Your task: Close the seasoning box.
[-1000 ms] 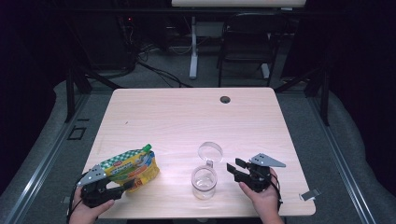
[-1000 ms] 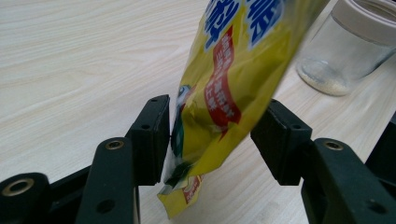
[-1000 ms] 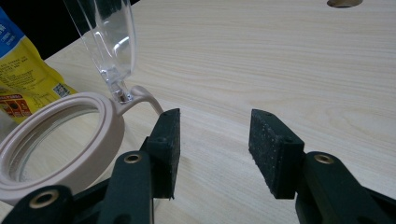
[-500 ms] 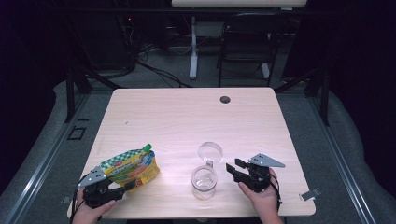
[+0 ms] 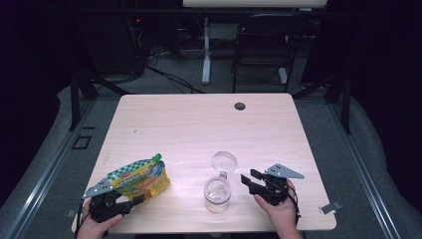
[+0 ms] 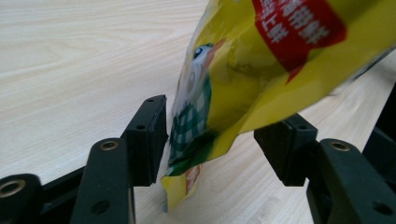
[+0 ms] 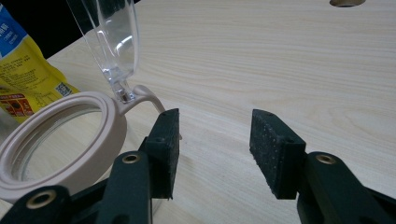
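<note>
Left gripper jaws have just been opening. The pouch corner sits between them in the left gripper view: the left pad looks at or just off the foil, the right pad stands clear. Read it as released or nearly so, not a clamp. In the high view the pouch lies where it lay a second ago, near the front-left edge of the tabletop, green cap pointing away from the person.

Right gripper hasn't moved. Jaws open, nothing between them. It sits just right of the jar. In the right gripper view the jar's beige rim is just left of the left jaw, touching or not I can't tell. The clear lid is flipped up on its hinge, so the jar is open.

My read: the pouch grip is being let go or re-set, probably for a better hold before it gets lifted toward the jar. Nothing poured yet; jar looks empty. Risk: the loose foil corner slips out if the jaws re-close low on it.
</note>
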`<action>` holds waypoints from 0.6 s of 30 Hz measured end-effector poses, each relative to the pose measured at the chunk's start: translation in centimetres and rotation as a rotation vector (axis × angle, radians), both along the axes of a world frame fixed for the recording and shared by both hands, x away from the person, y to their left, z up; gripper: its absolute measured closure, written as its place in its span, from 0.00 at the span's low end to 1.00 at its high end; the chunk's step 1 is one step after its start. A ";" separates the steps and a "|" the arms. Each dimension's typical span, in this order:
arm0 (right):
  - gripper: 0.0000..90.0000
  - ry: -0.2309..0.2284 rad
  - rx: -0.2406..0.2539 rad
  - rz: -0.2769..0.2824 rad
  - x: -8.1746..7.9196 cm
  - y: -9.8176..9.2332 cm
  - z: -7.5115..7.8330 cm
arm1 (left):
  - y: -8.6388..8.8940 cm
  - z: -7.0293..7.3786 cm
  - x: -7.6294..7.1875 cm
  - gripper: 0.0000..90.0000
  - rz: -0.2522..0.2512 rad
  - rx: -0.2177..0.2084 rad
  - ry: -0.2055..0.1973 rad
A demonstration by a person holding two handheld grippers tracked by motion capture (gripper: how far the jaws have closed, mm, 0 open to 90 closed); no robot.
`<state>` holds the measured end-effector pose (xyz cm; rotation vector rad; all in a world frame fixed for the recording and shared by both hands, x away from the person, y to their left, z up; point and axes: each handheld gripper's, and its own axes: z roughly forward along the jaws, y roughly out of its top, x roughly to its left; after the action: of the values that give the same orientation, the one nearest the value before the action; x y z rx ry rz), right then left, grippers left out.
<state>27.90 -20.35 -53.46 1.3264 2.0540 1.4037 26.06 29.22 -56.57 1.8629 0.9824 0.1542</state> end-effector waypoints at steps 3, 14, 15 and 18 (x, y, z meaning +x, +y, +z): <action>0.59 0.003 0.002 0.000 0.0 0.0 -0.1 | 0.0 -0.2 0.2 0.47 -0.003 -0.026 0.014; 0.58 0.008 -0.001 -0.001 0.0 0.0 -0.1 | 0.1 -0.8 0.9 0.44 -0.005 -0.021 0.055; 0.58 0.007 -0.004 0.000 0.0 0.1 -0.1 | 0.0 -0.9 0.9 0.44 -0.004 -0.015 0.053; 0.58 0.008 -0.006 0.003 -0.1 0.1 -0.1 | -0.2 -1.0 1.2 0.44 -0.014 0.004 0.053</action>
<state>27.81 -20.23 -53.60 1.3289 2.0645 1.3946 27.29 28.98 -57.62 1.8854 1.0059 0.0990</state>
